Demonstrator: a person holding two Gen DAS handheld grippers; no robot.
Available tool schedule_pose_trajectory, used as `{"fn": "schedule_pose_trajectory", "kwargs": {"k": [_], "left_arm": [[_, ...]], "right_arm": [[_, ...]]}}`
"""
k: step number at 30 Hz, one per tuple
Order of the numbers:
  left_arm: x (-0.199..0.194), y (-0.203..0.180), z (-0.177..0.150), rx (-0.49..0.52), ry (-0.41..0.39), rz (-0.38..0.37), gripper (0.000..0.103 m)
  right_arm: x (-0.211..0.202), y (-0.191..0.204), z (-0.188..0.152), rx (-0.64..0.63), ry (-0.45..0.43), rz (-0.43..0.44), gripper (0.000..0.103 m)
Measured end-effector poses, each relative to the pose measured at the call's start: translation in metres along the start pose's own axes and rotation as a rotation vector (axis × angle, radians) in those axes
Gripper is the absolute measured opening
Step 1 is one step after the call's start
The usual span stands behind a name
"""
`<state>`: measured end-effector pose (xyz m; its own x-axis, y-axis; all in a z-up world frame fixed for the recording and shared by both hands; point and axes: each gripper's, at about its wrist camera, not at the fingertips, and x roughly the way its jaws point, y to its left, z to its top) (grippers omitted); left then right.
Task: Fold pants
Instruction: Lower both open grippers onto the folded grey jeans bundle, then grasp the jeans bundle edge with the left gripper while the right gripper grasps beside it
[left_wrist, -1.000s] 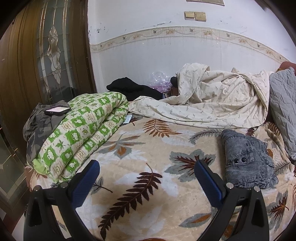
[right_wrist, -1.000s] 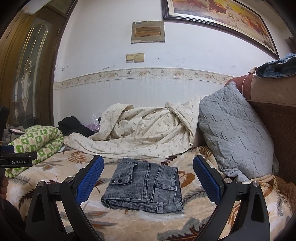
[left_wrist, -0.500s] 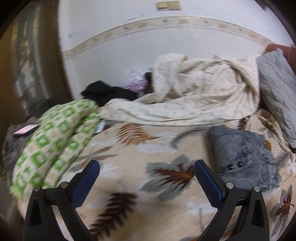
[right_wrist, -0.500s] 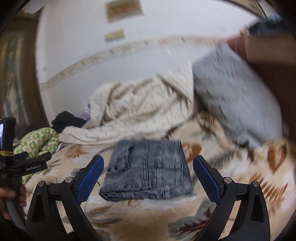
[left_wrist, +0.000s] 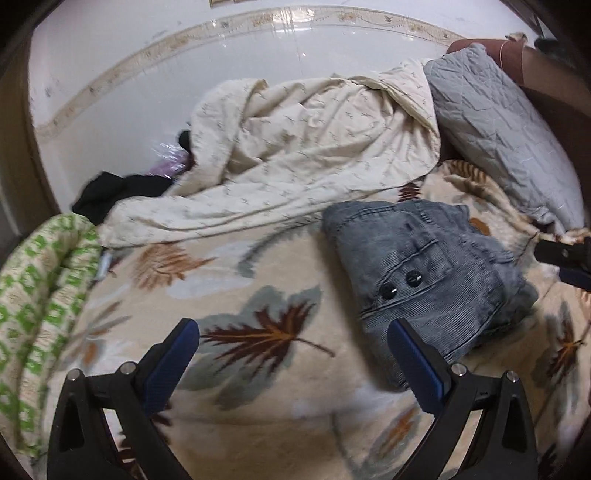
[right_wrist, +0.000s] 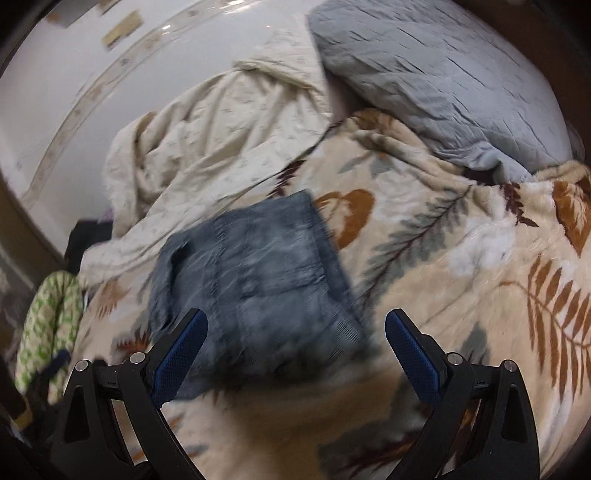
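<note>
While both grippers hang over the bed with their blue fingers spread wide and nothing in them, the pants (left_wrist: 424, 273) lie already folded into a small thick bundle on the leaf blanket (left_wrist: 258, 369).

Seen from the left gripper (left_wrist: 291, 358), the bundle sits off to the right, and the right-hand finger (left_wrist: 415, 363) covers its near corner in the picture; whether it touches the cloth cannot be told. Seen from the right gripper (right_wrist: 295, 352), the bundle (right_wrist: 255, 288) lies straight ahead, between the two fingers, with its near edge low in the gap. So the right gripper looks like the nearer one and the better lined up.

The bundle is close to square. In the left view its longer side seems to run away from the fingers, toward the far end of the bed. The right view is blurry, so small folds are hard to see there.

Farther back, a cream quilt (left_wrist: 295, 155) lies bunched up, touching the far edge of the pants. A gray pillow (left_wrist: 498, 125) leans at the right, and a green checked quilt (left_wrist: 40, 306) is rolled at the left. The white wall (left_wrist: 147, 66) stands behind them.
</note>
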<state>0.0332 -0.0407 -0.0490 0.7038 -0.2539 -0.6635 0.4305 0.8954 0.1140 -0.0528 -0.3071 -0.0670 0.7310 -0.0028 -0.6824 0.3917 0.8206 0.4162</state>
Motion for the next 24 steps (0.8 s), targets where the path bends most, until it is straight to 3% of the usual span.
{"fn": "schedule_pose_trajectory", "kwargs": {"k": [5,8,13,15,18,20,22,24], "left_arm": [[0.042,0.001,0.028,-0.066,0.118,-0.198,0.103],[0.076,-0.005,0.031,-0.085,0.214,-0.245,0.103],[0.106,-0.013,0.019,-0.165,0.290,-0.380,0.103],[0.109,-0.013,0.016,-0.197,0.299,-0.416,0.103],[0.111,-0.015,0.016,-0.224,0.305,-0.478,0.103],[0.110,-0.021,0.015,-0.233,0.309,-0.520,0.102],[0.109,-0.032,0.013,-0.214,0.326,-0.589,0.091],[0.104,-0.038,0.015,-0.194,0.305,-0.581,0.089]], "right_arm": [[0.040,-0.039,0.032,0.132,0.175,0.083,0.098],[0.064,-0.054,0.047,0.163,0.224,0.103,0.098],[0.103,-0.061,0.050,0.140,0.341,0.146,0.100],[0.108,-0.058,0.051,0.114,0.335,0.163,0.100],[0.116,-0.046,0.046,0.089,0.380,0.287,0.100],[0.118,-0.039,0.042,0.051,0.365,0.258,0.100],[0.118,-0.033,0.040,0.020,0.353,0.250,0.097],[0.115,-0.033,0.039,0.024,0.347,0.257,0.089]]}}
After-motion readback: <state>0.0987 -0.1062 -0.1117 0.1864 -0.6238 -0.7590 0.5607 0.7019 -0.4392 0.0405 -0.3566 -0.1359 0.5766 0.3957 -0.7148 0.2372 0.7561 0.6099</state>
